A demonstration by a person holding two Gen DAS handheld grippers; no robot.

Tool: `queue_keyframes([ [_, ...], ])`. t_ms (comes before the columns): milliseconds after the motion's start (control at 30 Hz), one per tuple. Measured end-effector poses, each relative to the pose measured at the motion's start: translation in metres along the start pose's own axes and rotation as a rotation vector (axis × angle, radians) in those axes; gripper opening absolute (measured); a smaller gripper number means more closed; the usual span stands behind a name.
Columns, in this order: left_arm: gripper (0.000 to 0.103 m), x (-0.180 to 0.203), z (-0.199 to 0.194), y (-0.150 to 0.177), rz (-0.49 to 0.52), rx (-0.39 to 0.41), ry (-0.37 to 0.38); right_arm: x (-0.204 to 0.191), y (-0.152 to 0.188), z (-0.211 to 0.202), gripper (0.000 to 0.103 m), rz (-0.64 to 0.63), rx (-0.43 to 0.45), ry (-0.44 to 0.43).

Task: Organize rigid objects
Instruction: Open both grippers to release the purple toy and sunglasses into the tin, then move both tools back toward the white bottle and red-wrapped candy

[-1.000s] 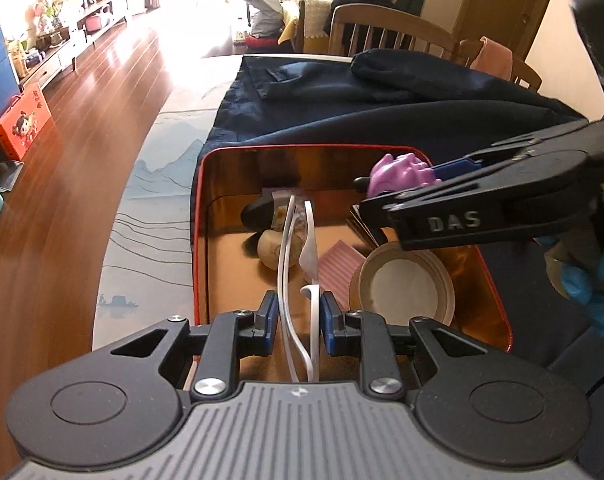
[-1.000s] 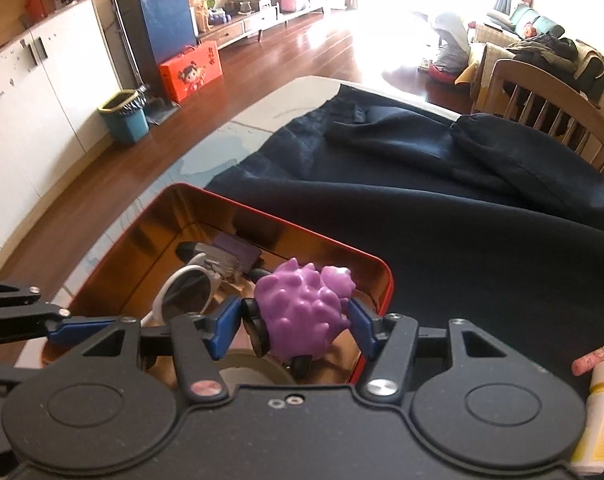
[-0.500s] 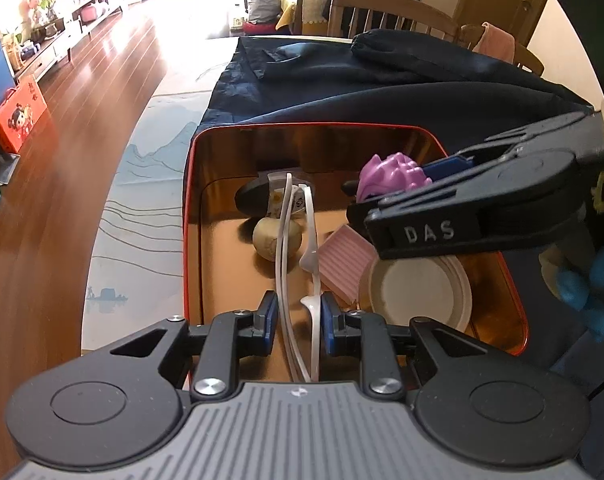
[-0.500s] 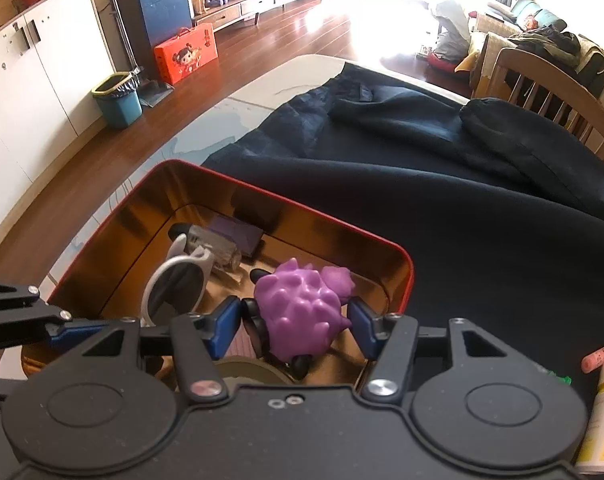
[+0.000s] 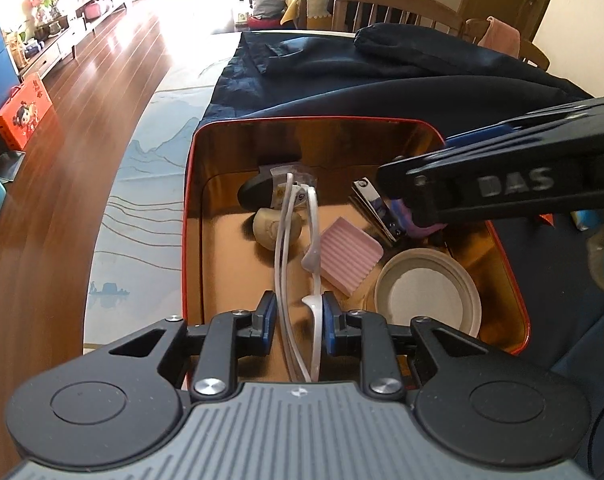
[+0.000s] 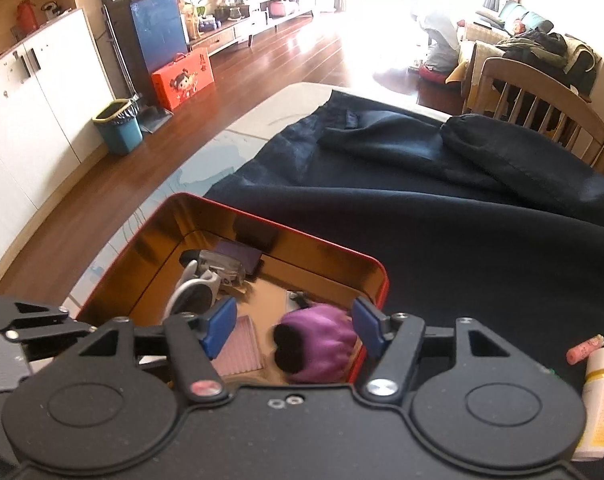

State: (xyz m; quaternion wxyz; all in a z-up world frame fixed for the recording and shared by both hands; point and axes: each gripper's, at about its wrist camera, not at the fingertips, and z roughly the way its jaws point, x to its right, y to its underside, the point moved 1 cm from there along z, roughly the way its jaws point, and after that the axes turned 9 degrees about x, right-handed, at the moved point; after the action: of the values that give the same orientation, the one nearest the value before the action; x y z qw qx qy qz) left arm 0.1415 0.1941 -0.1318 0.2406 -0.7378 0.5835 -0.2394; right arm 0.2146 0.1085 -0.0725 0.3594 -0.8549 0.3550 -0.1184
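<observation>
The right gripper is standing over the near right corner of the red tin, and its jaws have just been opening: the purple spiky toy is sitting blurred below and between the blue pads, touching neither, so it looks released into the tin. The left gripper is clamping the white glasses tight between its fingers, frame edge-on. The glasses' long axis is running straight ahead from those fingertips, pointing toward the tin's far wall, over the bare floor left of the pink ridged block. So the left gripper is the one placed for the next drop, I judge: lowering along that line, clear of the round lid on its right.
</observation>
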Motion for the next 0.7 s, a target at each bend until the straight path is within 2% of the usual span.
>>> queue_keyframes([
  [167, 0.024, 0.004, -0.003, 0.0, 0.002, 0.009, -0.003, 0.006, 0.002, -0.02, 0.065, 0.022, 0.022, -0.008],
  [333, 0.033, 0.006, -0.009, 0.001, -0.012, 0.026, 0.006, 0.01, 0.008, -0.041, 0.069, 0.016, 0.046, -0.012],
  [367, 0.035, 0.007, -0.011, 0.001, -0.019, 0.029, 0.007, 0.011, 0.01, -0.046, 0.069, 0.022, 0.05, -0.016],
  [433, 0.054, 0.008, -0.016, 0.001, -0.031, 0.045, 0.006, 0.015, 0.012, -0.055, 0.069, 0.031, 0.063, -0.021],
  [700, 0.055, 0.019, -0.037, -0.003, -0.052, 0.088, -0.008, 0.032, 0.024, -0.089, 0.076, 0.073, 0.112, -0.048],
])
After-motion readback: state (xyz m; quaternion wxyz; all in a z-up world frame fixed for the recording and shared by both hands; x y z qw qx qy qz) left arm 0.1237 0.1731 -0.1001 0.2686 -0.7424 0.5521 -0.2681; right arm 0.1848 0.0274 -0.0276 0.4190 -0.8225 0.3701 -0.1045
